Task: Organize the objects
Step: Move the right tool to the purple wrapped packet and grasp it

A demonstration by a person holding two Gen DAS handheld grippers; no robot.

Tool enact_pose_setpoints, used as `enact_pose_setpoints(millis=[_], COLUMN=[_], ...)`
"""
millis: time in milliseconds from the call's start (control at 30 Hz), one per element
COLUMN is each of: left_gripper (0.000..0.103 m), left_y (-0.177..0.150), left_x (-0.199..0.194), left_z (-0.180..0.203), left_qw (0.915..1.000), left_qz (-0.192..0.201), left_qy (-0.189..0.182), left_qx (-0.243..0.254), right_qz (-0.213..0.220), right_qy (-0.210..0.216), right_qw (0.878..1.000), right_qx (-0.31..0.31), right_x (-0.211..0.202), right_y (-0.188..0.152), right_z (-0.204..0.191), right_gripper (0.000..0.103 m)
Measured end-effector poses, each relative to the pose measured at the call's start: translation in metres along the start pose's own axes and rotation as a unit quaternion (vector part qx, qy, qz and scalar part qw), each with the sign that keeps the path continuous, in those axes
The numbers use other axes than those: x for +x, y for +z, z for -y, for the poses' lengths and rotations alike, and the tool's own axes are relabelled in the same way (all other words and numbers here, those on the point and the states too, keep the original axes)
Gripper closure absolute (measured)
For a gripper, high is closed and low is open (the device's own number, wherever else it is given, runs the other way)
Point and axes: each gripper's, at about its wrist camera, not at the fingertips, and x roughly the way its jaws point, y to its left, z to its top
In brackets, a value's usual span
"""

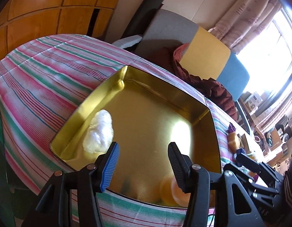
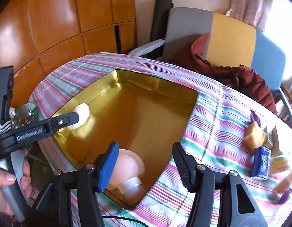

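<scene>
1. Gold metal tray [image 1: 146, 117] sits on striped tablecloth [image 1: 41, 79].
2. White fluffy wad [image 1: 99, 133] lies inside the tray by its left wall; peach round object [image 2: 127, 166] at the tray's near edge.
3. Left gripper [image 1: 144, 160]: jaws spread, empty, over the tray beside the wad.
4. Right gripper [image 2: 144, 162]: jaws spread, empty, over the tray's near corner.
5. Blue tissue pack [image 2: 260, 163] and tan sponge [image 2: 254, 134] sit on the cloth, right of the tray.
</scene>
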Motion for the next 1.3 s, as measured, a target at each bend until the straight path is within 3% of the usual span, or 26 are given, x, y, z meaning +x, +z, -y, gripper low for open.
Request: enact_pose_setpoints(millis=[733,1033,1300], left_gripper=[0.049,0.045,0.045], left_y=[-0.040,-0.070,-0.099], left_x=[-0.003,0.005,0.013], left_z=[0.086,0.140,0.182], left_qw=[0.9915,0.9761,0.9572], left_qz=[-0.026,-0.067,-0.100], left_qy=[-0.074,-0.111,-0.130], left_qx=[0.103,0.174,0.238], right_qz=[0.007,-0.014,-0.027], right_qy=[-0.094,-0.128,-0.194], right_qw=[0.988,0.978,0.954], right_qx=[0.121,0.164,0.225], right_x=[-0.039,-0.049,-0.078], right_y=[-0.035,-0.074,-0.115], right_z=[0.114,0.171,0.253], right_gripper=[0.030,0.025,0.019])
